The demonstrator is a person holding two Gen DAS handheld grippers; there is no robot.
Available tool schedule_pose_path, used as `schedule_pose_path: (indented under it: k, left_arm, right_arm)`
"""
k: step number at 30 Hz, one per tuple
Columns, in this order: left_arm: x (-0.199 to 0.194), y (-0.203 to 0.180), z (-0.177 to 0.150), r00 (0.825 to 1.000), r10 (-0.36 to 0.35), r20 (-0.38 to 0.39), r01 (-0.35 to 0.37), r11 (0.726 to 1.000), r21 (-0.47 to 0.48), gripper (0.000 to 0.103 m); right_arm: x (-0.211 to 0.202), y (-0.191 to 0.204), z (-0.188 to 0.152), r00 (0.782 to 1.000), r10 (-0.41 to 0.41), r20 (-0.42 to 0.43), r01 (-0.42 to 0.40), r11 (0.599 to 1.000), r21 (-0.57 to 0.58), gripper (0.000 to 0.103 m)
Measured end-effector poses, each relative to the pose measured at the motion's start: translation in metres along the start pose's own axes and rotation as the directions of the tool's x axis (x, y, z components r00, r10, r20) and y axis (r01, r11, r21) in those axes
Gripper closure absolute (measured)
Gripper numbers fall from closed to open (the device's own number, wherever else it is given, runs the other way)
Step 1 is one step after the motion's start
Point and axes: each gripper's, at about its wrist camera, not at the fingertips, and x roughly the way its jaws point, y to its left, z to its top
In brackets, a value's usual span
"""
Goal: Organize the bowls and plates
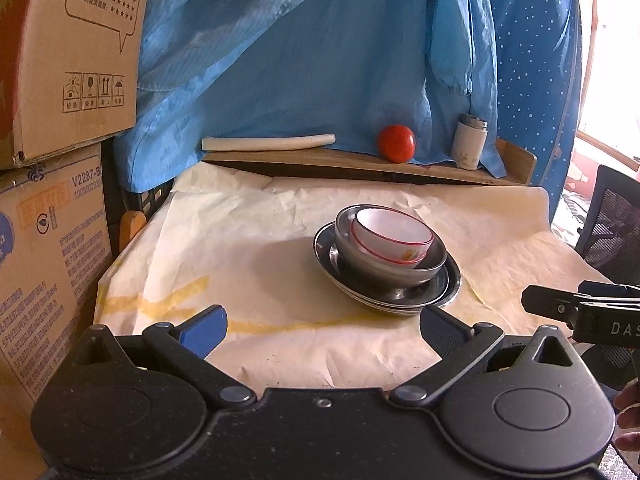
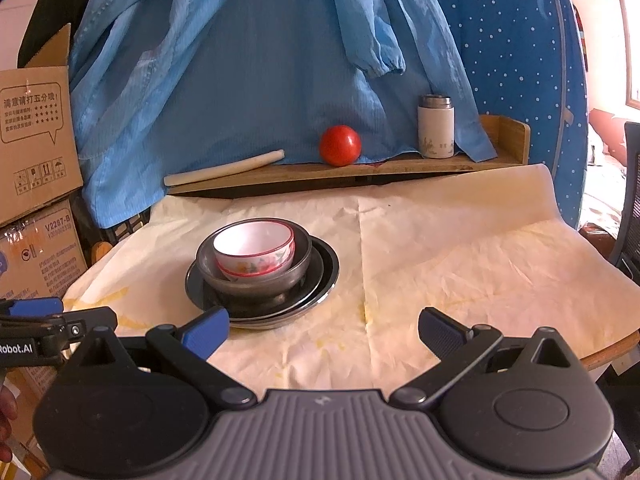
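Observation:
A white bowl with a red rim (image 1: pixel 394 238) (image 2: pixel 256 250) sits inside a steel bowl (image 1: pixel 384 268) (image 2: pixel 260 280), which stands on stacked steel plates (image 1: pixel 444 292) (image 2: pixel 324 276) on the paper-covered table. My left gripper (image 1: pixel 324 326) is open and empty, held back from the stack, which lies ahead and slightly right. My right gripper (image 2: pixel 324 326) is open and empty, with the stack ahead to its left, close to its left fingertip (image 2: pixel 208 326). Each gripper shows at the edge of the other's view.
Cream paper (image 1: pixel 248 264) (image 2: pixel 460 256) covers the table. A wooden shelf (image 2: pixel 392 166) at the back holds a red tomato (image 1: pixel 396 143) (image 2: pixel 340 145), a white flask (image 1: pixel 469 142) (image 2: pixel 436 127) and a white stick (image 1: pixel 268 142). Cardboard boxes (image 1: pixel 60 80) stand left. A blue cloth hangs behind.

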Motion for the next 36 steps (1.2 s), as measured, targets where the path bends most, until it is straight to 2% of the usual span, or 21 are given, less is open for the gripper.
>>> schedule_pose_path:
  k: [36]
  left_arm:
    - [0.0041, 0.0044, 0.0007, 1.0, 0.012, -0.023, -0.013, 1.0, -0.016, 0.001]
  right_arm:
    - [0.005, 0.0032, 0.0001, 1.0, 0.012, -0.025, -0.012, 1.0, -0.009, 0.0]
